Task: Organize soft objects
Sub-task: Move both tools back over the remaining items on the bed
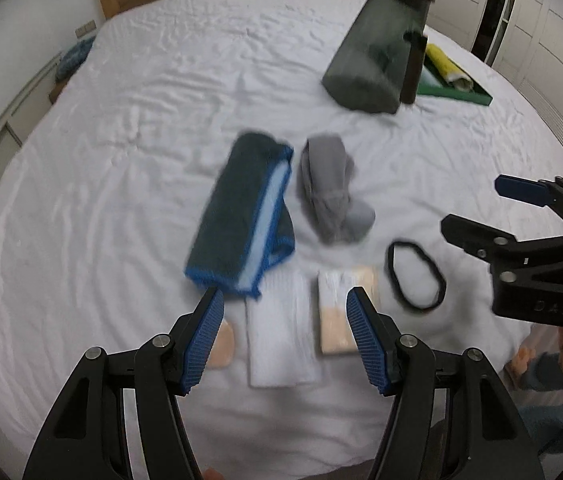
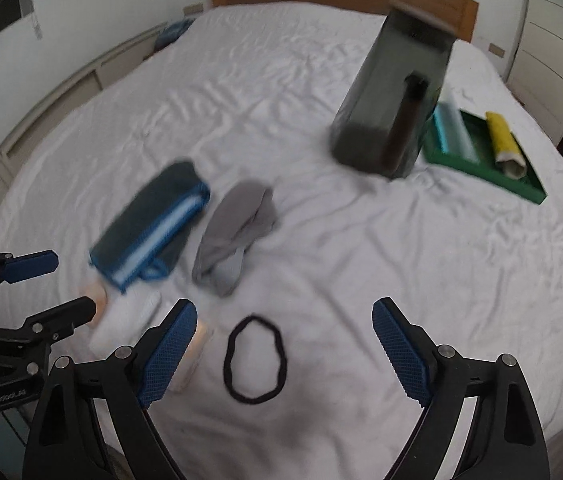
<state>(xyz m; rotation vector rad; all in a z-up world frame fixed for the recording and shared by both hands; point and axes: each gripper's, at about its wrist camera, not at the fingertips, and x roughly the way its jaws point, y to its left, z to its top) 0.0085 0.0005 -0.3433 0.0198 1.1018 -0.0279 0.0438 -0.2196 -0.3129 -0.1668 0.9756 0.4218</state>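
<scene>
Left gripper (image 1: 285, 336) hovers with jaws apart and empty, a folded white cloth (image 1: 279, 336) between and below its fingertips; right gripper (image 2: 284, 350) likewise spread wide above a black elastic band (image 2: 255, 360). Ahead lie a blurred dark blue-edged towel (image 1: 241, 216) and grey fabric, possibly socks (image 1: 331, 192)

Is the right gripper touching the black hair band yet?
Apart. In the right wrist view the right gripper has open fingers wide of the hair band, with white sheet between.
</scene>
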